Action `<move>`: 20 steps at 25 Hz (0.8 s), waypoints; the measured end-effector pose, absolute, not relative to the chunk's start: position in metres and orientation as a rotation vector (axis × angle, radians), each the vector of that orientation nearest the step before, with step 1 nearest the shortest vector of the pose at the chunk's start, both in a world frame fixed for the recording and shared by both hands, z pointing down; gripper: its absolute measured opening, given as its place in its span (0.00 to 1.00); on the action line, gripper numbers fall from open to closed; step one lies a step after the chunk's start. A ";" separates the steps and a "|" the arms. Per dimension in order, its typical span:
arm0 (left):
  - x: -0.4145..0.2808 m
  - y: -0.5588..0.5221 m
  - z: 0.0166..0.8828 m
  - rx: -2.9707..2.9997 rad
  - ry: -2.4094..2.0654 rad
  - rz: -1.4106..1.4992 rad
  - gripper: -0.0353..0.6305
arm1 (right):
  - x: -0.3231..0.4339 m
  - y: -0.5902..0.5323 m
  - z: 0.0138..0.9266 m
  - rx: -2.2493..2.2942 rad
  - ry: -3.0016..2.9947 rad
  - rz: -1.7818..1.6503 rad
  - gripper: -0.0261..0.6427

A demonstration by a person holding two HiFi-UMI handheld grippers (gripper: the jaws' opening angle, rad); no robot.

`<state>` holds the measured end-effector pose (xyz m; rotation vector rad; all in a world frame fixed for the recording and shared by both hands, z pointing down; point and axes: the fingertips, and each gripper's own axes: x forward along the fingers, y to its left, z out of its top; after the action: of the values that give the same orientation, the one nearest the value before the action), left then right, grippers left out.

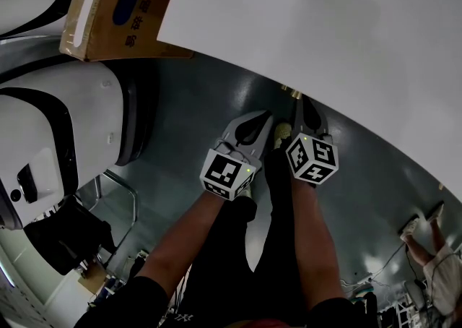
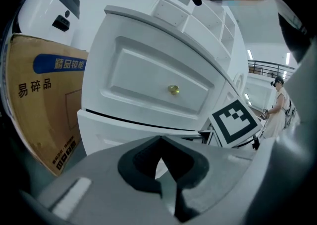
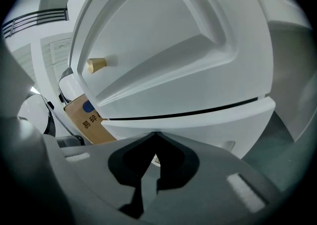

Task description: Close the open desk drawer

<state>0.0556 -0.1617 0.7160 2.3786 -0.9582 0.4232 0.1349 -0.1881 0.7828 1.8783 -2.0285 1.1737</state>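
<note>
The white desk (image 1: 325,23) fills the upper right of the head view. In the left gripper view an upper drawer front (image 2: 148,78) carries a brass knob (image 2: 173,89). Below a dark gap, a lower drawer front (image 2: 119,132) juts out toward me. My left gripper (image 2: 161,140) is shut and empty, tips right at that lower front. My right gripper (image 3: 154,135) is also shut, its tips against the lower drawer front (image 3: 198,125), under the knob (image 3: 96,65). Seen from the head, both the left gripper (image 1: 261,123) and the right gripper (image 1: 304,105) point under the desk edge, side by side.
A cardboard box (image 1: 119,9) stands left of the desk, also visible as the box (image 2: 42,105). A large white rounded machine (image 1: 50,131) sits further left. The person's legs (image 1: 289,247) stand right behind the grippers. Another person (image 2: 277,102) is far back.
</note>
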 end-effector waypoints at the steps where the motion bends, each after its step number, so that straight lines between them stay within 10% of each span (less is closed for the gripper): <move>1: 0.056 -0.163 0.716 2.378 -0.960 0.423 0.05 | 0.136 -0.190 0.782 1.881 -2.029 1.172 0.07; 20: 0.063 -0.174 0.699 2.395 -0.961 0.409 0.05 | 0.142 -0.197 0.775 1.865 -2.032 1.156 0.07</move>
<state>0.0628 -0.1736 0.6992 2.3949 -0.9615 0.4088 0.1420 -0.1974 0.7753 1.8650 -2.0317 1.1564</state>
